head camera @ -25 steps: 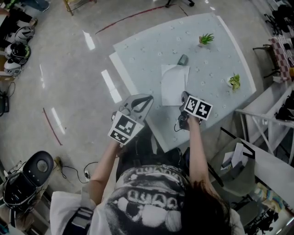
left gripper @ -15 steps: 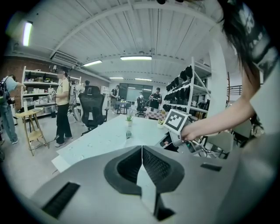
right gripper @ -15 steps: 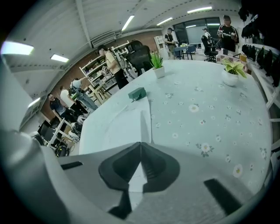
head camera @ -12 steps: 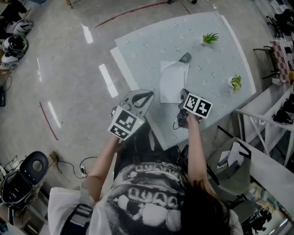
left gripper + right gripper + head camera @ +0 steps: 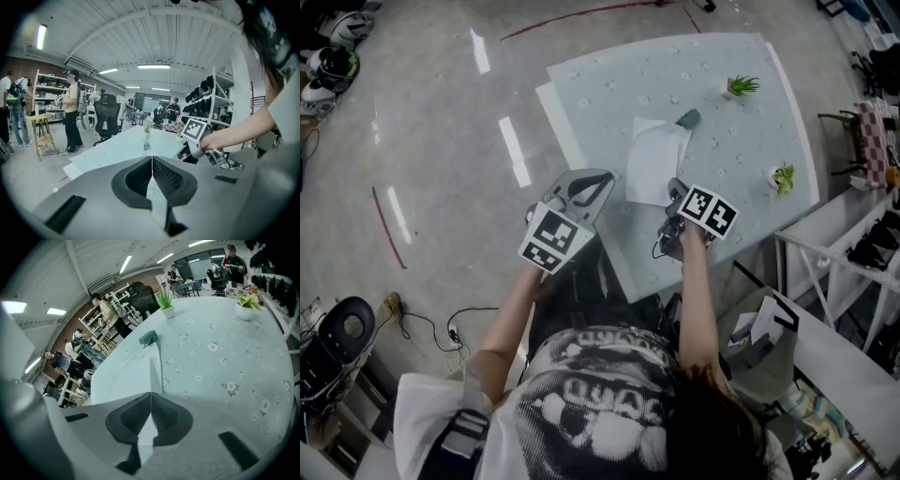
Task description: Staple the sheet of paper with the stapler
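Observation:
A white sheet of paper [image 5: 652, 159] lies on the flowered table [image 5: 741, 150], and its far right corner reaches a dark teal stapler [image 5: 687, 118]. The stapler [image 5: 149, 338] shows beyond the sheet [image 5: 126, 373] in the right gripper view. My right gripper [image 5: 675, 190] is at the sheet's near right corner, with its jaws shut on the paper's edge, which rises toward them. My left gripper [image 5: 602, 180] hangs off the table's near left edge, shut and empty. In the left gripper view its jaws [image 5: 151, 157] meet and point across the table.
Two small potted plants [image 5: 742, 86] [image 5: 783, 176] stand on the far and right parts of the table. A white frame and a chair [image 5: 769, 347] sit to the right of the person. Cables and a black machine [image 5: 342, 333] lie on the floor at left.
My left gripper has drifted a little toward the table's near edge. The right gripper has stayed at the sheet's corner. The head camera has shifted slightly.

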A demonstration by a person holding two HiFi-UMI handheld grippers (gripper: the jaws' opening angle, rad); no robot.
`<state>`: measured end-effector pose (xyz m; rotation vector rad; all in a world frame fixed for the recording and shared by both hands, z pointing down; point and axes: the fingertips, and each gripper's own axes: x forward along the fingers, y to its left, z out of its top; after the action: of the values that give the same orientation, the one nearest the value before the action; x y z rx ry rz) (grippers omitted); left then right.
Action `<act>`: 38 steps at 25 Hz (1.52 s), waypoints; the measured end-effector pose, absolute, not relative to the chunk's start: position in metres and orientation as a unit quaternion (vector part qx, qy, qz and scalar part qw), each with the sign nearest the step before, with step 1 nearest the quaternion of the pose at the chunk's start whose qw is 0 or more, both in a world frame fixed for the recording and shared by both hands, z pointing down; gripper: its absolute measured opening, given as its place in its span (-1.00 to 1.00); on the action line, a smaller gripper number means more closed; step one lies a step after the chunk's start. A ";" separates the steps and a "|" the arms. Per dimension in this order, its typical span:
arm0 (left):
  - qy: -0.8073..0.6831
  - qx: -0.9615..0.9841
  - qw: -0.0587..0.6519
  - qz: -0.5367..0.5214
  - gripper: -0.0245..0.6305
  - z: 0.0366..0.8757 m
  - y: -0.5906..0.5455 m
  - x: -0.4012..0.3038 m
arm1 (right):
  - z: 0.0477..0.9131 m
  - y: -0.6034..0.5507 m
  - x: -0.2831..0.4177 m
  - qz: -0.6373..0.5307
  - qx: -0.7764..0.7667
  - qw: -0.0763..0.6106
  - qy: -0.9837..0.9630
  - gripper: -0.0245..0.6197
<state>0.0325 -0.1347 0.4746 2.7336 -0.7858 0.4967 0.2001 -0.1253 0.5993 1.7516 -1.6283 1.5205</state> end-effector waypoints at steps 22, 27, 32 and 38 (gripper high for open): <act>-0.291 0.932 0.136 0.165 -0.91 0.481 -0.140 0.012 | 0.601 -0.142 0.161 0.633 0.594 0.012 -0.497 -0.88; -0.289 0.933 0.135 0.166 -0.91 0.483 -0.144 0.012 | 0.603 -0.146 0.148 0.662 0.572 -0.032 -0.483 -0.88; -0.289 0.933 0.138 0.166 -0.91 0.486 -0.152 0.008 | 0.603 -0.152 0.149 0.678 0.561 -0.060 -0.471 -0.88; -0.283 0.934 0.138 0.168 -0.91 0.488 -0.157 0.009 | 0.597 -0.162 0.153 0.685 0.551 -0.079 -0.470 -0.88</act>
<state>0.0088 -0.1570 0.4885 2.7015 -0.8191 0.4850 0.1531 -0.1619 0.5972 1.8239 -1.5549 2.2666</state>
